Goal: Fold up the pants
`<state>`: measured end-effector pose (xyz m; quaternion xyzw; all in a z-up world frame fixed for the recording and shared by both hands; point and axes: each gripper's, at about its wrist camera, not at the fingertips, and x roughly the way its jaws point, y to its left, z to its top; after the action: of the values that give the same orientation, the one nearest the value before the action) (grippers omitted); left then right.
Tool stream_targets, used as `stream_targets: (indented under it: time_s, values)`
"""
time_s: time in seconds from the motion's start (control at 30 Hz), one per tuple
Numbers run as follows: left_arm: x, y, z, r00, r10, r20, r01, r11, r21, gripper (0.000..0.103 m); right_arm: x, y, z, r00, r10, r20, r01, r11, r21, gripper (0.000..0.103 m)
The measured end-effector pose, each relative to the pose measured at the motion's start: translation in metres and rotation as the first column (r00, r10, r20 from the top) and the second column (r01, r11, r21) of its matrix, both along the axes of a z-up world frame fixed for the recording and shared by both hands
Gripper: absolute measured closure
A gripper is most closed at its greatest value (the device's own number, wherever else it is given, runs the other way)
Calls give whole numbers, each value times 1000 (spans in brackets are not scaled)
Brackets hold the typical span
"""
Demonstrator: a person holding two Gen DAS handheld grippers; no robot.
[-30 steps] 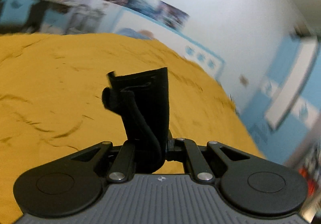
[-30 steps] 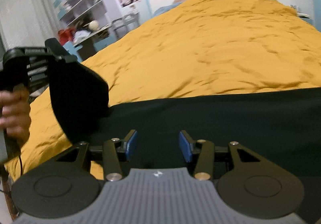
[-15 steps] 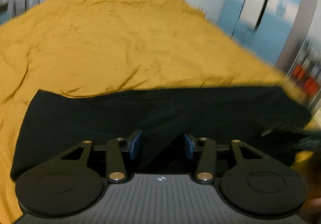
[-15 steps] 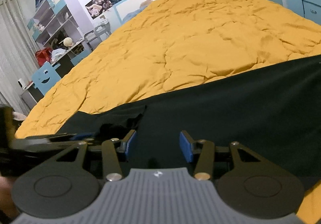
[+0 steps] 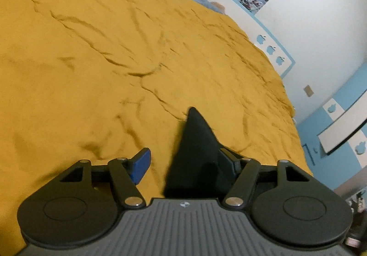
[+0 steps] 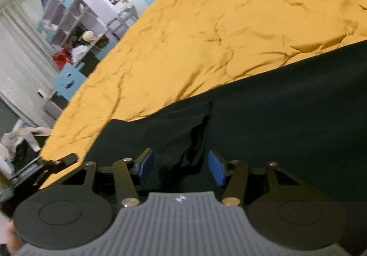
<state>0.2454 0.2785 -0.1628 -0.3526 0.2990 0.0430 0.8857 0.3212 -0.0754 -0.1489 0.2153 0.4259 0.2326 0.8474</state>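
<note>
Black pants [image 6: 286, 129] lie spread across the near part of a mustard-yellow bedcover [image 6: 229, 33]. A folded-over end with a ragged edge [image 6: 199, 136] lies just ahead of my right gripper [image 6: 181, 164]. That gripper hovers low over the cloth, its jaws opening, the blue pads [image 6: 145, 165] clear of the fabric. In the left wrist view a pointed black corner of the pants [image 5: 195, 141] rests between the fingers of my left gripper [image 5: 185, 159], leaning on the right finger. Its jaws are opening wide and the left blue pad [image 5: 141, 165] stands free over the cover.
The bedcover [image 5: 114, 60] stretches far ahead, wrinkled. A white-and-blue headboard [image 5: 263, 33] and a wardrobe [image 5: 339, 132] stand beyond it. Shelves [image 6: 68, 19], a blue chair [image 6: 68, 79] and loose clothes [image 6: 20, 139] are off the bed's left side.
My left gripper held a raised piece of the pants, then came down and opened, and the fabric now lies loose. The right gripper's jaws spread slightly and its view rolled.
</note>
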Motion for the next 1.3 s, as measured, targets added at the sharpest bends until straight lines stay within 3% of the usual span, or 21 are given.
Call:
stream_targets:
  time_s: [0.13,0.2,0.27,0.33,0.57,0.67,0.73,0.8,0.87,1.03,1.1,1.17,1.23,1.3]
  values:
    - [22,-6,-4,999,-32,-38,33,999,30,26,9,11,-3,999,6,-37,-7,1000,-11,58]
    - [17,-14,-8,996,-41,-76,45,997,57,26,9,18,-3,999,24,-38,-25,999,-38,69]
    - [19,-21,-13,992,-60,-111,71,992,102,27,8,21,-5,999,19,-47,-22,998,-55,100]
    - [20,-26,-14,987,-81,-136,100,985,142,28,8,14,-8,998,-3,-58,2,1000,-24,103]
    - [5,-39,-11,983,-121,-139,143,977,158,22,-4,-5,15,995,-37,90,39,999,-30,103]
    - [9,-42,-14,980,-118,-159,146,972,182,22,7,0,-7,1000,15,12,-13,994,-107,102]
    - [8,-45,-12,978,-121,-168,153,969,196,22,5,-4,-11,1000,13,16,-12,995,-94,103]
    - [8,-46,-13,977,-126,-170,160,966,203,22,3,-9,-8,999,-11,39,14,996,-83,96]
    - [8,-48,-14,977,-125,-173,161,965,207,21,-2,-11,-1,994,-43,102,51,996,-78,77]
    - [7,-54,-15,974,-133,-186,177,954,244,17,-15,2,12,970,6,243,20,994,-106,77]
    - [7,-54,-16,974,-132,-185,176,954,241,17,-21,15,15,955,94,280,-57,988,-140,78]
    - [6,-54,-16,975,-132,-180,174,956,236,17,-28,33,13,935,183,304,-105,961,-256,81]
    - [5,-53,-17,975,-134,-177,173,958,230,17,-25,49,-2,954,219,207,-120,907,-405,81]
    - [5,-52,-17,975,-135,-177,174,958,227,17,-24,46,-3,960,197,200,-109,918,-381,81]
